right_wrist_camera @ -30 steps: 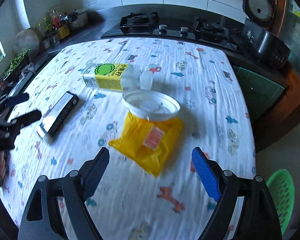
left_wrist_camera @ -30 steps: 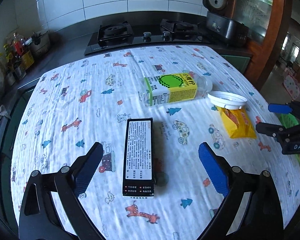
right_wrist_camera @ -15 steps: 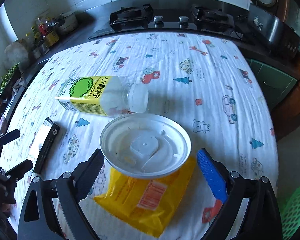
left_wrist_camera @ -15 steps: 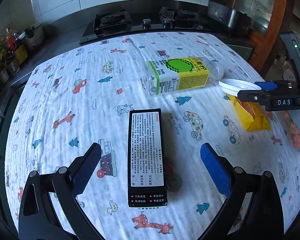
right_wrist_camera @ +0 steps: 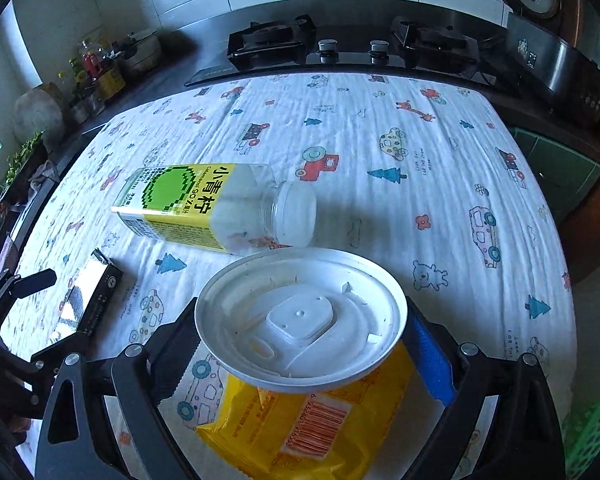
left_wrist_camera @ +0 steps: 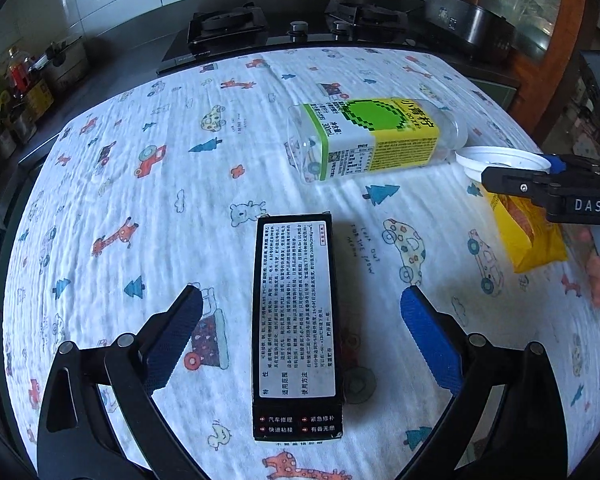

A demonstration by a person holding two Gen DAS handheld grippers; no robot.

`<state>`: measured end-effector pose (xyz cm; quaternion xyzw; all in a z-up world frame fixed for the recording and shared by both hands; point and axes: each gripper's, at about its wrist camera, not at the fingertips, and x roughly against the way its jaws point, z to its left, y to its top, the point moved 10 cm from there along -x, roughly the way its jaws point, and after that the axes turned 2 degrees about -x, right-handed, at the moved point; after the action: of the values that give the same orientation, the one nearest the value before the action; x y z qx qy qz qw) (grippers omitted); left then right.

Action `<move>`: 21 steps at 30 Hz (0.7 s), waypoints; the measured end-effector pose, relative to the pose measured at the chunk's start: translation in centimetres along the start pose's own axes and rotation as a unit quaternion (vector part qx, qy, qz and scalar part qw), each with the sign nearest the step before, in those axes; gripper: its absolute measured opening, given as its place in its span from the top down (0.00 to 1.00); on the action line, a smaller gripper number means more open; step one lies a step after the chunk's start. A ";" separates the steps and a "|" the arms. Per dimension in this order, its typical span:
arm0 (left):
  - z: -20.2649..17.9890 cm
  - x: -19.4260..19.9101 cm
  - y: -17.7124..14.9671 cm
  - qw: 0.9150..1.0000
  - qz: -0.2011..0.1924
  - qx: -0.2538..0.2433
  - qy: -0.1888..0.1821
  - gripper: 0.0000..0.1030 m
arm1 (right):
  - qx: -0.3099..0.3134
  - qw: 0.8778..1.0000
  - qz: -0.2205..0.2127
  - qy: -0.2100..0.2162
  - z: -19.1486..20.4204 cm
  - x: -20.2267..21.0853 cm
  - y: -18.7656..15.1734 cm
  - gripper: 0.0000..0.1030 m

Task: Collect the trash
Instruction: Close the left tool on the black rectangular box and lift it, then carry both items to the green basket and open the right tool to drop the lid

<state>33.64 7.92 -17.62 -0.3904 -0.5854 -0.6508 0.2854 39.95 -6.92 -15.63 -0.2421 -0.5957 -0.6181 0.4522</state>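
A black box (left_wrist_camera: 294, 328) with a white label lies on the patterned cloth between the wide-open fingers of my left gripper (left_wrist_camera: 300, 332). A clear bottle (left_wrist_camera: 374, 142) with a green-yellow label lies on its side beyond it. My right gripper (right_wrist_camera: 300, 344) is open, its fingers on either side of a white plastic lid (right_wrist_camera: 300, 318) that rests on a yellow packet (right_wrist_camera: 300, 420). The bottle (right_wrist_camera: 216, 204) lies just beyond the lid. The lid (left_wrist_camera: 500, 158), the packet (left_wrist_camera: 532, 236) and the right gripper (left_wrist_camera: 548, 180) also show in the left wrist view.
A green basket (right_wrist_camera: 592, 436) stands off the table's right edge. A gas hob (left_wrist_camera: 292, 28) and a black cooker (left_wrist_camera: 464, 12) stand behind the table. Jars (left_wrist_camera: 20, 88) crowd the left counter. The left gripper (right_wrist_camera: 16, 316) shows at the right view's left edge.
Both grippers have moved forward. The left fingers now flank the black box. The right fingers have come up to either side of the white lid.
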 end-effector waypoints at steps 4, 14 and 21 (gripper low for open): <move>-0.4 -0.4 -0.1 1.000 0.003 -0.001 -0.006 0.23 | 0.002 1.000 -0.014 0.004 0.3 0.9 0.0 0.13; -1.2 0.0 -0.7 1.000 -0.001 -0.006 -0.017 0.57 | 0.010 0.999 -0.030 0.025 1.2 3.9 -1.4 0.13; -2.2 2.7 -0.3 0.999 -0.026 -0.007 -0.024 0.57 | 0.019 0.999 -0.044 0.026 0.9 7.7 -3.2 0.13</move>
<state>31.62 6.05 -15.55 -0.3923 -0.5975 -0.6527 0.2512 33.33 -8.49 -10.66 -0.1911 -0.6049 -0.6322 0.4448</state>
